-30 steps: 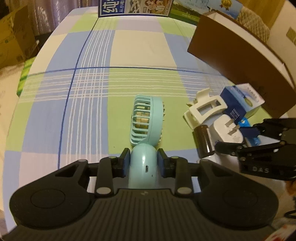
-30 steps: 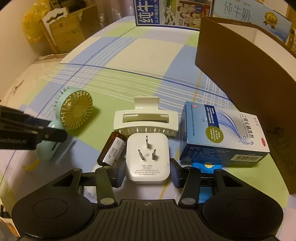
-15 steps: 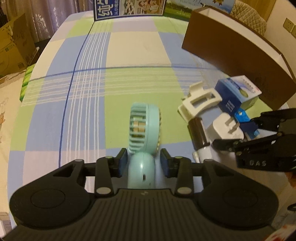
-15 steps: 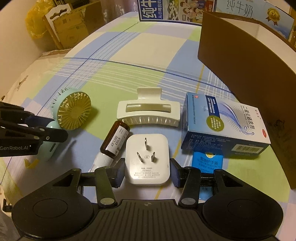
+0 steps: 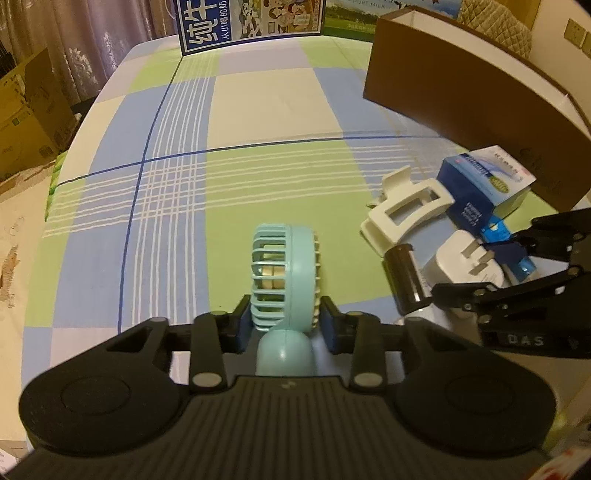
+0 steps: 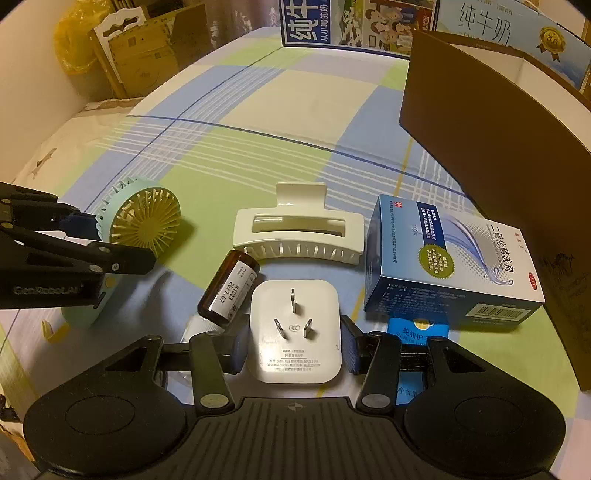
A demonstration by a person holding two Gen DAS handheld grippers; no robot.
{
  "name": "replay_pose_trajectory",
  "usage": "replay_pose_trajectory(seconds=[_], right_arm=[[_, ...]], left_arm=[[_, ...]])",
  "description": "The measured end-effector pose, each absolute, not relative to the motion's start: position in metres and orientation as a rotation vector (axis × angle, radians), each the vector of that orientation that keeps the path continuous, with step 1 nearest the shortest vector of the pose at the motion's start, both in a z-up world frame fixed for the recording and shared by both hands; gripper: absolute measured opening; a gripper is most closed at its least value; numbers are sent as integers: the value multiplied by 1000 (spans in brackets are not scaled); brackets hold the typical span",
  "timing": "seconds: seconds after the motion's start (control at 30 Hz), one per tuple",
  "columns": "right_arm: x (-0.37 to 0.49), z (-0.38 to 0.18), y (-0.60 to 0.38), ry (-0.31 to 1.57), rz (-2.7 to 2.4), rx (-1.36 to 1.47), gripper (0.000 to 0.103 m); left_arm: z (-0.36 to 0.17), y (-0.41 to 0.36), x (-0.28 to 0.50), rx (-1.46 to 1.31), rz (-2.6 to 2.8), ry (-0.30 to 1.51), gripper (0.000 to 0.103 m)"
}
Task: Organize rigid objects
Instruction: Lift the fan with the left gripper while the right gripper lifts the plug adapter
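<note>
A mint-green handheld fan [image 5: 284,273] lies on the checked cloth, edge-on in the left wrist view. My left gripper [image 5: 286,325] has its jaws closing on the lower part of the fan's head, and both pads touch it. The right wrist view shows the fan [image 6: 146,221] between the left gripper's [image 6: 114,240] fingers. My right gripper [image 6: 294,347] is shut on a white plug adapter [image 6: 295,314], prongs up. From the left wrist view the right gripper [image 5: 487,258] flanks the adapter [image 5: 454,254].
A brown bottle [image 6: 229,291] leans beside the adapter. A cream hair claw [image 6: 299,236] and a blue medicine box [image 6: 450,266] lie behind it, with a small blue packet [image 6: 417,328] under the box. A tall brown cardboard box [image 6: 498,129] stands to the right. Milk cartons [image 5: 251,22] line the back.
My left gripper let go of the fan's handle, slid forward and closed around the fan's head. The right gripper and the adapter have kept still.
</note>
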State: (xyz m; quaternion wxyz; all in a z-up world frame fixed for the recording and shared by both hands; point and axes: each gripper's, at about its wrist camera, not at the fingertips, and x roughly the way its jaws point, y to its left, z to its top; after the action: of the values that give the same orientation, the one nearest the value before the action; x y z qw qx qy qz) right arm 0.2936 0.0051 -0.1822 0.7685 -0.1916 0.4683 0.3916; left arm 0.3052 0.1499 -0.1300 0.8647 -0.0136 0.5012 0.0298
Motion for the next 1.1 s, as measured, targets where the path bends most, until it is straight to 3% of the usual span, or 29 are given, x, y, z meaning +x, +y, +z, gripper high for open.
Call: replay_pose_trajectory(seconds=[1.1], right_arm=[[281,-159,-5,985,852,-362,46]], left_arm=[[-106,141,290,-24,74,1026,29]])
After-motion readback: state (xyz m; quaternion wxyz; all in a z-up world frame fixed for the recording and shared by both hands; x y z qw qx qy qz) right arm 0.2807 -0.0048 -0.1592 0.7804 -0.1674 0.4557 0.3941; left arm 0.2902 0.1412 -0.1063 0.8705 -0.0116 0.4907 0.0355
